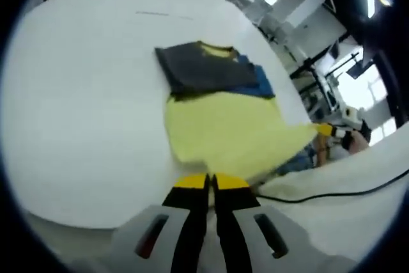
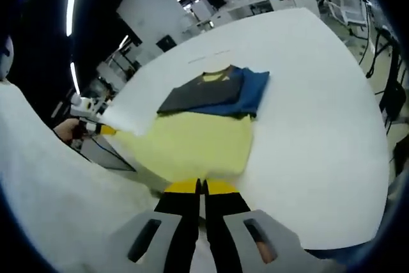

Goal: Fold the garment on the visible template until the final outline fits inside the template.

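Garment: one soft shirt (image 1: 220,116) in three colours, a yellow body at the centre of the left gripper view, with a dark grey panel and a blue panel folded over it toward the upper middle of the frame; in the right gripper view it lies at the centre, grey and blue above, yellow below.
Handling: light, limp cloth by the look of it, likely to sag and drag on the table rather than hold a crease; a fold would need to be carried flat and laid down, not flicked.
Where to hold: the near yellow hem, just above the jaws at the bottom of both views, looks like the easiest edge; the two lower corners would give an even lift.
Table: one white table (image 1: 83,107), carrying the shirt across most of both frames.
Template: a faint line shows on the table above the collar, perhaps part of the outline, though the blur leaves that unsure.
Left gripper (image 1: 211,182): jaws together at the bottom centre, yellow tips near the hem; whether they pinch cloth I cannot tell.
Right gripper (image 2: 200,187): jaws together at the bottom centre, tips at the yellow hem, grip likewise unclear.
Cable: one black cable (image 1: 339,193) at lower right of the left gripper view.
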`<state>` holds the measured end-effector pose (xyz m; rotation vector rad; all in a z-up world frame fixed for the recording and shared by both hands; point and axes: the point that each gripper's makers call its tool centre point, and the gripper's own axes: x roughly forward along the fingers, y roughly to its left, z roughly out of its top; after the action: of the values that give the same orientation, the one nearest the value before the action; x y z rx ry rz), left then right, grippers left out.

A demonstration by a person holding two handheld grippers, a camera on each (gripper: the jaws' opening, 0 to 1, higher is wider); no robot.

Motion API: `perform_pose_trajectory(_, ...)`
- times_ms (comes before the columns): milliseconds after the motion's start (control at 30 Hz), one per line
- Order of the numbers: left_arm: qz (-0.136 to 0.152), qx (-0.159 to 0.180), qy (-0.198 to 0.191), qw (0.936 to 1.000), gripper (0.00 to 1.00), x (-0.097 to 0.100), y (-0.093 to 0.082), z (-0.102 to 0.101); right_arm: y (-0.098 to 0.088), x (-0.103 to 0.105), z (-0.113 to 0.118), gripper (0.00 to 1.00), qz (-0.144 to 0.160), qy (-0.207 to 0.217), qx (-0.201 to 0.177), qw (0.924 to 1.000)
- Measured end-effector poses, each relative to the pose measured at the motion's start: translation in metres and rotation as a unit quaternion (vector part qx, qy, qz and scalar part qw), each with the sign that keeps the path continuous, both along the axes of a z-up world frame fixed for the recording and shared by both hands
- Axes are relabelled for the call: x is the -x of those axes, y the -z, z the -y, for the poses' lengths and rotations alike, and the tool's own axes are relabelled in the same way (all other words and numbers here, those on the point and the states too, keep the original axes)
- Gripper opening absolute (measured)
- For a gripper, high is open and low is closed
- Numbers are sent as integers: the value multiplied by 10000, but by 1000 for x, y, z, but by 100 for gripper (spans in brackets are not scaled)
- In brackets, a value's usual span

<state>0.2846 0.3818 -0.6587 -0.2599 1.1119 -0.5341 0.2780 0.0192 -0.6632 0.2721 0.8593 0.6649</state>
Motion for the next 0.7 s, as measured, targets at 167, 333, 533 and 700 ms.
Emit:
perform_pose_trajectory(167,54,49,-68,9999,0,-9,-3,1,-3,-13,2,3,93,21,-5,10000)
perform_pose_trajectory(333,187,159,-199,9995,0,-20,-8,3,-6,-24,3,3,171,31,17,9998)
perform_pose_trajectory(533,312,398,-401,9979,0,-38,-16,3,-13,-45,6,3,390,262,16,9989)
perform_pose_trajectory(700,461,323,-382,9977,0,-53,-18,3,-15,-58,4,3,507,321,51,9982)
